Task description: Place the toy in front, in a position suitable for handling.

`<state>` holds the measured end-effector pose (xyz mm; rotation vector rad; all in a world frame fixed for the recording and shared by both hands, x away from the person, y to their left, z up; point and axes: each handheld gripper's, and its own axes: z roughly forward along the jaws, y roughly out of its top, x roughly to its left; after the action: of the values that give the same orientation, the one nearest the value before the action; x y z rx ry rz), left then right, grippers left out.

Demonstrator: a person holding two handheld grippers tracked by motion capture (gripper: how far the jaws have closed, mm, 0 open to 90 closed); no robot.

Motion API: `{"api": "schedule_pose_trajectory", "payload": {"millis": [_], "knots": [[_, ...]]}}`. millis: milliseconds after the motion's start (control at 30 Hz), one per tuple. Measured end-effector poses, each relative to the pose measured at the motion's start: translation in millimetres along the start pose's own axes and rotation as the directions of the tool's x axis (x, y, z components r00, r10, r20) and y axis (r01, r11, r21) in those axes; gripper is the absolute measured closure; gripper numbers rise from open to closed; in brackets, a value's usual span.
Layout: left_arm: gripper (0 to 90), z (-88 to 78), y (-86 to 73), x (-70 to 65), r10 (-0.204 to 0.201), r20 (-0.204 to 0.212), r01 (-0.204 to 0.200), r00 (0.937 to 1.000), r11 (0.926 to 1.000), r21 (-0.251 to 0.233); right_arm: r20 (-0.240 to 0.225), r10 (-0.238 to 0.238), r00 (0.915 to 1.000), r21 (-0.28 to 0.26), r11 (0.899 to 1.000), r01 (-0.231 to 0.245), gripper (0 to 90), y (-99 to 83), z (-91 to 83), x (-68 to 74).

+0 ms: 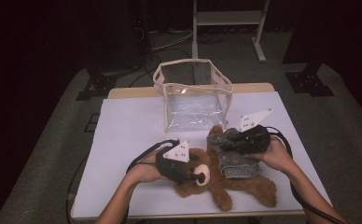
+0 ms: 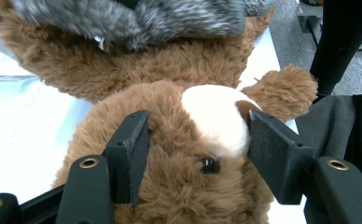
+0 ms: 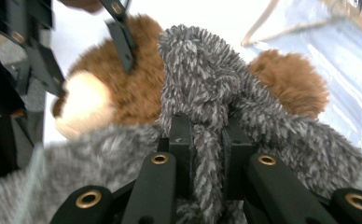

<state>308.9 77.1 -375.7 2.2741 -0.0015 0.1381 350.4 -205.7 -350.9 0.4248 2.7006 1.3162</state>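
On the white surface [image 1: 123, 126] a brown bear [image 1: 244, 186] lies nearest. The left tongs [image 2: 198, 154] clamp its head, pads pressed into the fur. The right tongs [image 3: 206, 154] pinch the grey cloth [image 3: 202, 88] over its body. Beyond stands a clear bag [image 1: 195, 109].

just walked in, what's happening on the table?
A person is working on a brown teddy bear lying on the white table. The left gripper clamps the bear's head, one jaw on each side. The right gripper is shut on a fold of the grey fuzzy garment over the bear's body, bunching it up. A clear open-topped bag stands behind them.
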Motion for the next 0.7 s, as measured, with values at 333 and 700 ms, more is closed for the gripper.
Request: {"api": "schedule_pose_trajectory", "payload": {"millis": [333,700], "knots": [[39.0,-4.7,0.1,-1.2,0.009,-0.019,-0.009,0.9998,1.0000,0.004,0.005,-0.036,0.9994,0.045,0.998,0.035,77.7,8.0,18.0,3.9],[39.3,-4.8,-3.3,-1.0,0.004,-0.038,-0.004,0.9993,1.0000,0.004,0.000,-0.064,0.9980,0.008,0.998,0.064,77.6,26.7,20.2,12.2]]}}
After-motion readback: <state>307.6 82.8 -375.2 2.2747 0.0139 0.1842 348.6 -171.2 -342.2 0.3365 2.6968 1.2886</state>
